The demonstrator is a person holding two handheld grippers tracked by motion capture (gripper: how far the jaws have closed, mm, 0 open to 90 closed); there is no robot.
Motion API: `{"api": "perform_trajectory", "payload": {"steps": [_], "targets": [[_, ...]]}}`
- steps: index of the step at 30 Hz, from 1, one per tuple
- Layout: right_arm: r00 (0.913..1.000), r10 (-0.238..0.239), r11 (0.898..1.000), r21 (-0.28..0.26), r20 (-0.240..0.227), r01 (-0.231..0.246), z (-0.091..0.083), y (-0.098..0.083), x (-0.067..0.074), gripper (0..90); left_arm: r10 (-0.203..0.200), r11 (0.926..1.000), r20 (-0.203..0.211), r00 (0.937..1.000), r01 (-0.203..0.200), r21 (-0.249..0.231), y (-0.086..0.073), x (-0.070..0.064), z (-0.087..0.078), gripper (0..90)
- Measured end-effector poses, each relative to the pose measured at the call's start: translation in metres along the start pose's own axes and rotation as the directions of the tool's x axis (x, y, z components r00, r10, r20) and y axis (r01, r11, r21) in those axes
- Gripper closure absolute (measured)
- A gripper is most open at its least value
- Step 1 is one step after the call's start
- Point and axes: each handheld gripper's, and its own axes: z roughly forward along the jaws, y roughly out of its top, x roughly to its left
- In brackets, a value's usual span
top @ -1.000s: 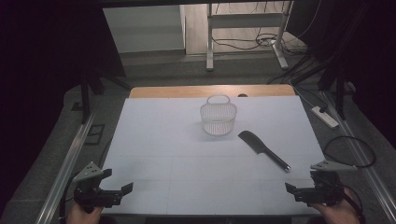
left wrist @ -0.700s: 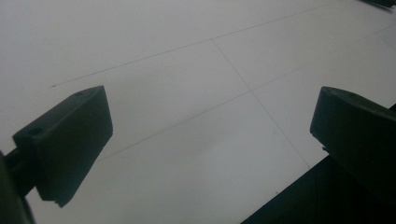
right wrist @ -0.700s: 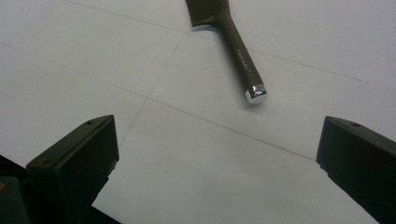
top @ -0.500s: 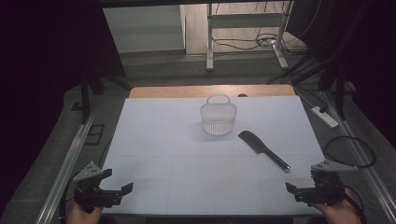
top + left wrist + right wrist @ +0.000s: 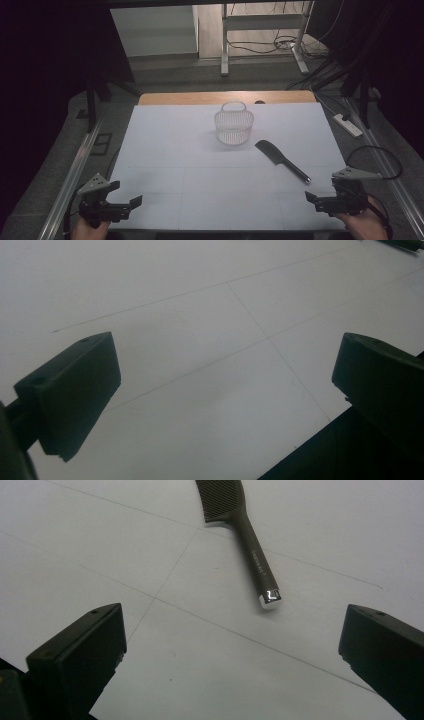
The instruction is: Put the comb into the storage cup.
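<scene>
Left tool (image 5: pixel 131 206) low at worktop (image 5: pixel 190 150) near-left corner, jaws apart, empty. Right tool (image 5: pixel 311 199) near-right, jaws apart, facing one comb (image 5: pixel 281 160). One basket (image 5: pixel 234 126) beyond.

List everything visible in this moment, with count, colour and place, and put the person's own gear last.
comb: one, black, lying flat right of centre on the table, toothed head toward the basket, handle end toward the right gripper
basket: one, pale mesh with a hoop handle, upright at the far middle of the table, just beyond the comb and apart from it
table: one, white top with thin seam lines, a wooden strip along its far edge
power strip: one, white, on the floor right of the table
left gripper: one, black, jaws apart, near left corner, nothing between them
right gripper: one, black, jaws apart, near right corner, pointing toward the comb handle
</scene>
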Motion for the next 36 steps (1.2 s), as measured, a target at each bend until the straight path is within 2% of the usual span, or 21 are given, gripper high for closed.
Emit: {"api": "perform_trajectory", "payload": {"steps": [3,7,13,16,18,36], "targets": [[1.0,-0.003,1.0,0.005,-0.009,0.003,0.002,0.002,0.0,0.0,-0.001,1.0,0.001,1.0,0.001,0.0,0.0,0.0,0.0,0.0],[0.9987,-0.005,1.0,0.015,-0.05,0.006,0.006,0.009,-0.002,0.0,-0.002,1.0,0.001,1.0,0.002,0.001,0.0,0.0,0.0,0.0],[0.999,-0.002,1.0,0.01,-0.045,0.003,0.011,0.015,-0.003,0.0,-0.004,1.0,0.002,1.0,0.004,0.001,0.0,0.0,0.0,0.0],[0.9981,-0.016,1.0,-0.006,-0.06,0.015,0.011,0.018,-0.004,0.0,-0.006,1.0,0.003,1.0,0.006,0.0,0.0,0.001,0.0,0.0],[0.9977,-0.02,1.0,0.005,-0.065,0.021,0.012,0.02,-0.004,0.0,-0.006,1.0,0.003,1.0,0.006,0.0,0.0,0.001,0.0,0.0],[0.999,-0.022,0.999,0.038,-0.039,0.024,0.025,0.032,-0.011,0.0,-0.005,1.0,0.006,1.0,0.005,0.001,0.0,0.001,0.0,0.0]]}}
